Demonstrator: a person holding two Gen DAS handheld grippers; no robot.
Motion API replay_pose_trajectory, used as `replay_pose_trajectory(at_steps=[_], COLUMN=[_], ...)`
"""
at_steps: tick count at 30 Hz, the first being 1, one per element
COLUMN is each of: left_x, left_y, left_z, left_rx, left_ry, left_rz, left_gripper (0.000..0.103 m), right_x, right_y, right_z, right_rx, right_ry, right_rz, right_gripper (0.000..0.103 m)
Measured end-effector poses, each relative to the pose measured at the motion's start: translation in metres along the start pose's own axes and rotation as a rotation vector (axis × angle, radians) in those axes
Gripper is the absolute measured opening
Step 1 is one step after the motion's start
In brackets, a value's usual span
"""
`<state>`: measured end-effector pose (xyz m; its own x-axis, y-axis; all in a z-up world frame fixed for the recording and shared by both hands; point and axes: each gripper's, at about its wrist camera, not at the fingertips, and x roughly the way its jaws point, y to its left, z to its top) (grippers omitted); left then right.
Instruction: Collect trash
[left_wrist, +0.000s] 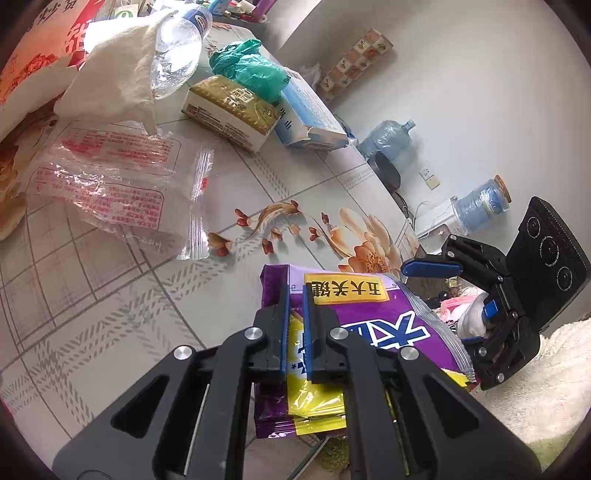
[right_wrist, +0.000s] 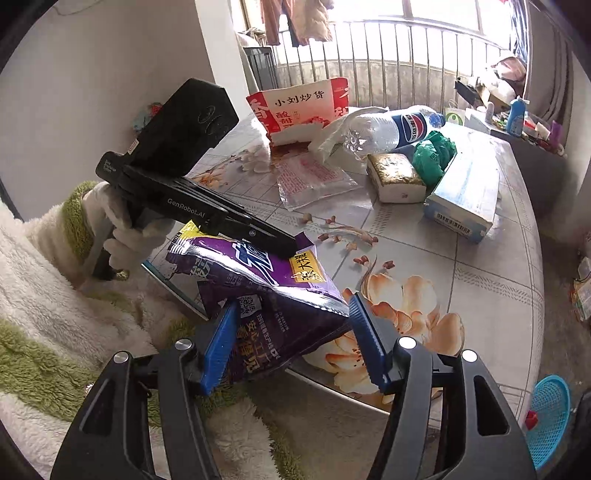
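Here the left gripper (left_wrist: 295, 328) is clamped on a purple snack bag (left_wrist: 365, 314) that overhangs the near edge of the tabletop (left_wrist: 110, 314). The right gripper (right_wrist: 291, 343) has its fingers spread apart on either side of the bag's lower end. Farther toward the far edge lie a clear plastic bag (left_wrist: 110, 184), an empty bottle (right_wrist: 391, 127), a green bag (right_wrist: 432, 155) and two boxes.

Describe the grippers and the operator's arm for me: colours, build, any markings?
Both grippers, left and right, have black plastic linkage frames with silver pivot bolts and blue ribbed finger pads. The left one carries white "GenRobot.AI" lettering on its side and a black camera block with round lenses on top. The left hand wears a white glove, with a fluffy white-and-green sleeve. No cables visible.
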<state>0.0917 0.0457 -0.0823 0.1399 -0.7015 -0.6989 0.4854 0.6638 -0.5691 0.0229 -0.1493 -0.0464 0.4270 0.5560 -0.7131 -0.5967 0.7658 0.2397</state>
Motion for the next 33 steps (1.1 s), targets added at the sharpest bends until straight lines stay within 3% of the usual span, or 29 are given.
replay_pose_trajectory(at_steps=[6,8,10,14,17,22,26,29,33], left_x=[-0.006,-0.006,-0.007,-0.006,-0.006,-0.007,-0.009,-0.009,-0.011], left_y=[-0.003,-0.008,-0.013,-0.024,-0.027,-0.023,-0.021,-0.016,-0.009], left_z=[-0.008,-0.011,-0.014,-0.021,-0.025,-0.027,-0.028,-0.027,-0.026], left_rx=[0.028,0.054,0.084,0.167,0.2,0.186,0.175,0.145,0.094], left_ry=[-0.035,-0.048,-0.065,-0.092,-0.112,-0.128,-0.132,-0.133,-0.137], left_rz=[0.03,0.055,0.082,0.138,0.161,0.141,0.126,0.1,0.067], left_gripper=[0.005,0.005,0.005,0.005,0.005,0.005,0.005,0.005,0.005], right_x=[-0.015,-0.008,0.004,0.024,0.036,0.048,0.051,0.05,0.046], right_y=[-0.076,-0.089,-0.095,-0.097,-0.091,-0.069,-0.064,-0.064,-0.057], right_z=[-0.034,-0.044,-0.048,-0.044,-0.039,-0.031,-0.03,-0.034,-0.033], right_rx=[0.6,0.738,0.824,0.901,0.936,0.925,0.943,0.942,0.891], right_ry=[-0.1,-0.128,-0.123,-0.046,-0.013,0.045,0.04,0.048,0.066], right_rz=[0.312,0.402,0.432,0.375,0.404,0.43,0.416,0.353,0.322], right_gripper=[0.062,0.062,0.062,0.062,0.062,0.062,0.061,0.037,0.036])
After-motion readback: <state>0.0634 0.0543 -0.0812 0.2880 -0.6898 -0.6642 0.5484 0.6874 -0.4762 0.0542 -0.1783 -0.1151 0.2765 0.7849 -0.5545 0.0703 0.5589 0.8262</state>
